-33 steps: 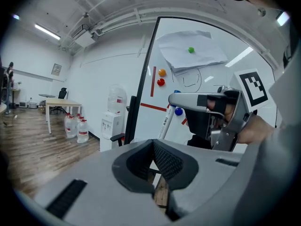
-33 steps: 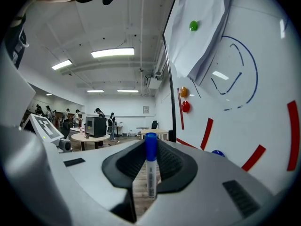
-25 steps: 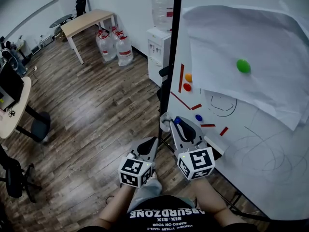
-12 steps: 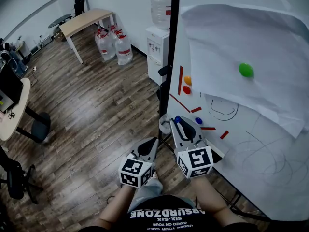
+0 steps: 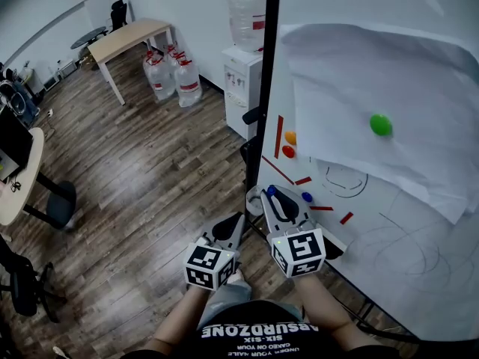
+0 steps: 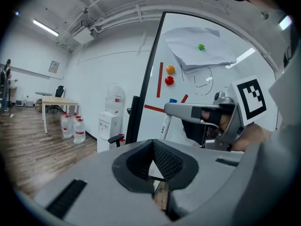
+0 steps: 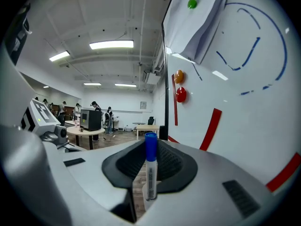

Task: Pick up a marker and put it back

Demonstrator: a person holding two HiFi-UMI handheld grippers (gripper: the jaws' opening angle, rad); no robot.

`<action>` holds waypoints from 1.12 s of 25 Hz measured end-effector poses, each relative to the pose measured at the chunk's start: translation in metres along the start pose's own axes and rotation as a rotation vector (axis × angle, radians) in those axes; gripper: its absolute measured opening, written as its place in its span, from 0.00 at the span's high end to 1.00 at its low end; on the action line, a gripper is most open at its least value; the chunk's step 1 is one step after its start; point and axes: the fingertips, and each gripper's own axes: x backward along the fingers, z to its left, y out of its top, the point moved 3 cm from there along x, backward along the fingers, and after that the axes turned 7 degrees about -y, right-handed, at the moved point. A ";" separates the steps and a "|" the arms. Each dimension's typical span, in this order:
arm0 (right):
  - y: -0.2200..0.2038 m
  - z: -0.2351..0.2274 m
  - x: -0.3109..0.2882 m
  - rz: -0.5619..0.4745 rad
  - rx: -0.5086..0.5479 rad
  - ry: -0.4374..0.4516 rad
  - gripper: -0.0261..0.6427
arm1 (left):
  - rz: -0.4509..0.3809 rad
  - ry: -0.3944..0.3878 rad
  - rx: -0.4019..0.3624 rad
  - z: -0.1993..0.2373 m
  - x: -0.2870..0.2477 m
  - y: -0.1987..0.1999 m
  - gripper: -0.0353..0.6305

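The person's black shirt [image 5: 258, 327] reads "ABSURDZONE", upside down in the head view.

The person wears a black T-shirt [image 5: 258, 333] with white lettering across the chest and pale grey trousers [image 5: 223, 296]. The left gripper [image 5: 238, 220] and right gripper [image 5: 268, 198] are 2 light grey shells with black ribbed pads [image 6: 167, 160]. Each carries 1 white cube [image 5: 209, 266] printed with black square markers.
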 end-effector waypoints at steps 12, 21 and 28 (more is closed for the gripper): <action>-0.020 0.000 -0.026 0.049 -0.012 -0.003 0.86 | 0.000 -0.017 -0.027 0.028 -0.014 0.012 0.94; -0.035 0.001 -0.036 0.092 -0.019 0.001 0.86 | 0.000 -0.034 -0.031 0.041 -0.026 0.016 0.94; -0.043 0.000 -0.042 0.119 -0.019 0.010 0.86 | 0.008 -0.049 -0.030 0.046 -0.035 0.017 0.94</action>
